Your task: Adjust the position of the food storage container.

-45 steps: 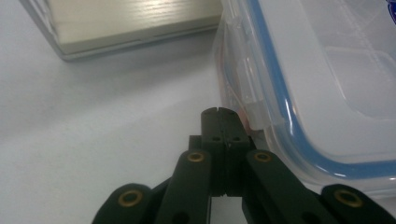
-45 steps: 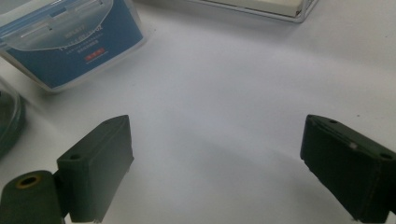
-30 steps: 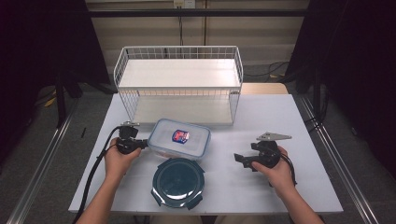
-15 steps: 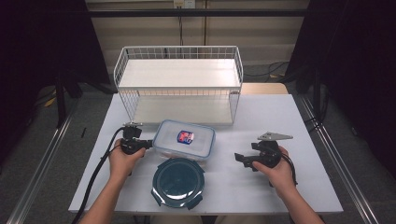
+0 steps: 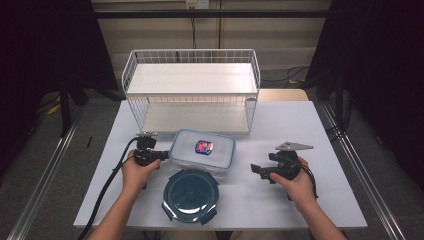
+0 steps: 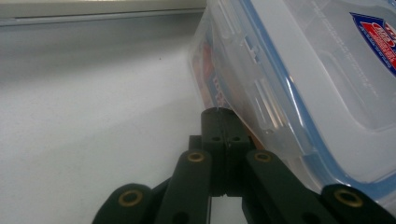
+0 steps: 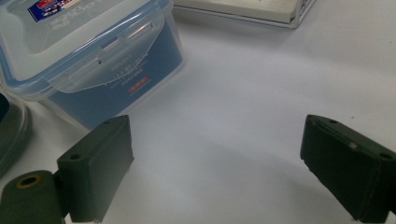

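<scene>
On the white counter, a clear rectangular container with a blue-edged snap lid and a red-and-blue label is sitting just in front of a white wire shelf rack. Just nearer the person, a round dark teal lid is lying flat, its far edge close to the container. Left gripper is resting at the container's left end; in the left gripper view its jaws are pressing together, tips against the container's side wall, gripping nothing. Right gripper is sitting on the counter to the right, well apart from the container, pointing toward it; in the right gripper view its jaws are standing wide with bare counter between them.
</scene>
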### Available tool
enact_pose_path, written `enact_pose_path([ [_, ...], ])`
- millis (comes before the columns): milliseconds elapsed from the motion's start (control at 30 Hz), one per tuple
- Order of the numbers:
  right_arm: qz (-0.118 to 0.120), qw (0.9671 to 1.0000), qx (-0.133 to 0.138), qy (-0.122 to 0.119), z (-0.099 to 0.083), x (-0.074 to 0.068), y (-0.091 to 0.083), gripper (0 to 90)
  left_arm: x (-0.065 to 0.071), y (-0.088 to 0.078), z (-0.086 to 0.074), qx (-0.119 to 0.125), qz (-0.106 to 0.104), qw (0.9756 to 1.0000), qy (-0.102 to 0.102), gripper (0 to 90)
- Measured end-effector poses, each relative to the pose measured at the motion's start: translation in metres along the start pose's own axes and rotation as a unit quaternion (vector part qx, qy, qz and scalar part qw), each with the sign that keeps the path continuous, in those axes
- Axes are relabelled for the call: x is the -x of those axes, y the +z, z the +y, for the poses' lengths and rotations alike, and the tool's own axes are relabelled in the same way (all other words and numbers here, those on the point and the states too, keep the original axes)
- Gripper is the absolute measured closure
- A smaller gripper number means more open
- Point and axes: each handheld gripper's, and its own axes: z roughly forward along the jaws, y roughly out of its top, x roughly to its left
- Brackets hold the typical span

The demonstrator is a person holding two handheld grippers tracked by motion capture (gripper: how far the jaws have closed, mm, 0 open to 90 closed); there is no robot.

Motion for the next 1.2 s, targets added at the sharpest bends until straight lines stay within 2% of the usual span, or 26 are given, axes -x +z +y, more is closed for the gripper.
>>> enact_pose_path([
  [267,0.001,1.0000,0.004,0.005,0.0000,-0.0002,0.0002,9.0,0.0025,0.0023,-0.0005,-0.002,-0.008,1.0000,-0.002,90.0],
  [333,0.002,0.9999,0.006,0.008,-0.0001,-0.0001,0.0004,9.0,0.0032,0.0028,-0.0009,-0.005,-0.016,0.9998,-0.005,90.0],
  [367,0.006,0.9998,0.006,0.017,-0.0007,0.0005,0.0005,9.0,0.0044,0.0034,-0.0013,-0.006,-0.023,0.9997,-0.009,90.0],
  [567,0.010,0.9994,0.012,0.030,-0.0007,0.0015,0.0001,9.0,0.0052,0.0047,-0.0017,-0.010,-0.038,0.9991,-0.013,90.0],
  [700,0.010,0.9994,0.013,0.032,-0.0007,0.0011,0.0001,9.0,0.0063,0.0064,-0.0025,-0.011,-0.053,0.9983,-0.022,90.0],
  [833,0.014,0.9985,0.021,0.048,-0.0003,0.0012,0.0004,9.0,0.0065,0.0081,-0.0029,-0.014,-0.069,0.9970,-0.032,90.0],
  [1067,0.016,0.9968,0.031,0.072,-0.0007,0.0035,-0.0004,9.0,0.0083,0.0099,-0.0039,-0.020,-0.084,0.9957,-0.033,90.0],
  [1100,0.020,0.9962,0.037,0.076,-0.0005,0.0040,-0.0007,9.4,0.0076,0.0099,-0.0039,-0.024,-0.087,0.9955,-0.028,89.8],
  [1200,0.025,0.9954,0.044,0.082,-0.0001,0.0044,-0.0013,10.4,0.0079,0.0095,-0.0040,-0.023,-0.085,0.9955,-0.035,85.8],
])
